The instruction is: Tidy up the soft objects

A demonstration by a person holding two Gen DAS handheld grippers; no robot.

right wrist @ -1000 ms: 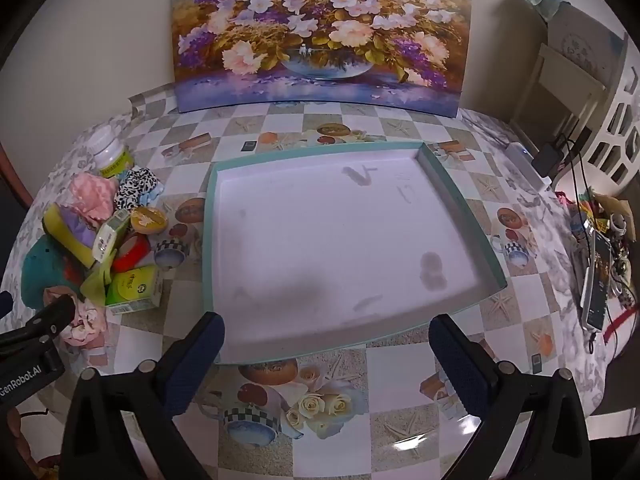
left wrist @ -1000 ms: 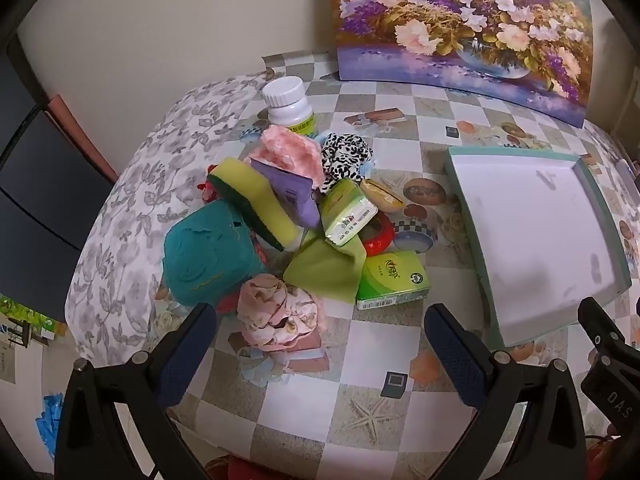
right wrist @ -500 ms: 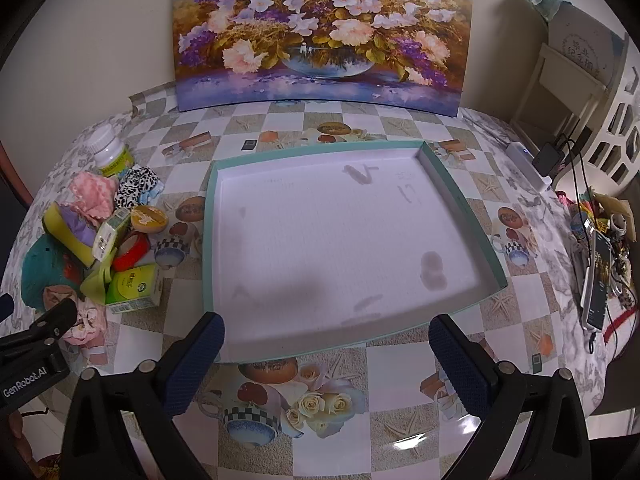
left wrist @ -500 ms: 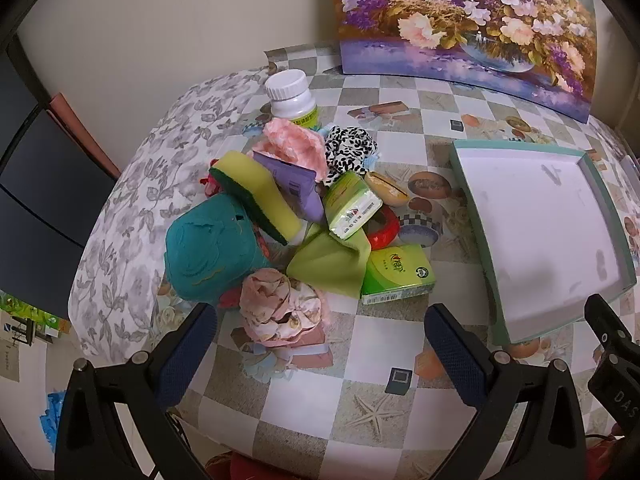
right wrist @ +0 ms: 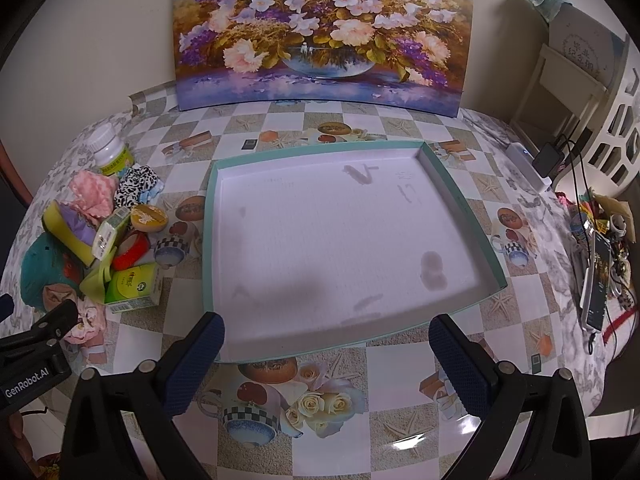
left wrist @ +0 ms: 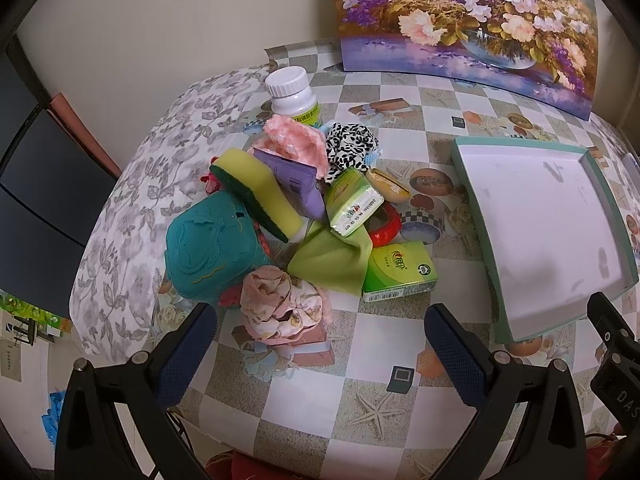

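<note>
Two tools, both with jaws wide apart and gripping nothing. Left tool [left wrist: 320, 336] hung over the near edge of the worktop [left wrist: 280, 392], just short of the pile of soft objects at the worktop's left end. Leftmost in the pile: teal plush block [left wrist: 212, 252], with a yellow-green sponge [left wrist: 256, 192] leaning on its top. Floral fabric scrunchie [left wrist: 280, 304] lay nearest the left tool, in front of the block. Behind: white pill bottle [left wrist: 294, 94] upright, pink fuzzy cloth [left wrist: 292, 140], purple pouch [left wrist: 300, 184], leopard-print scrunchie [left wrist: 350, 146]. Middle of the pile: green cloth [left wrist: 332, 260] draped, a tissue pack [left wrist: 352, 204] tilted on top of it, red tape roll [left wrist: 386, 226] partly buried under the pack, a small yellow round item [left wrist: 388, 186] beside it. Green tissue box [left wrist: 400, 270] flat on the pile's right edge, between the pile and the tray. Tray [right wrist: 208, 240], teal rim, white floor with smudges, sat to the right, apart from the pile, nothing in it. Right tool [right wrist: 326, 344] hovered over the tray's near rim. Flower painting [right wrist: 320, 32] leaned against the back wall. Far right: white shelf unit [right wrist: 568, 76], cables and clutter [right wrist: 600, 248] on the worktop edge.
</note>
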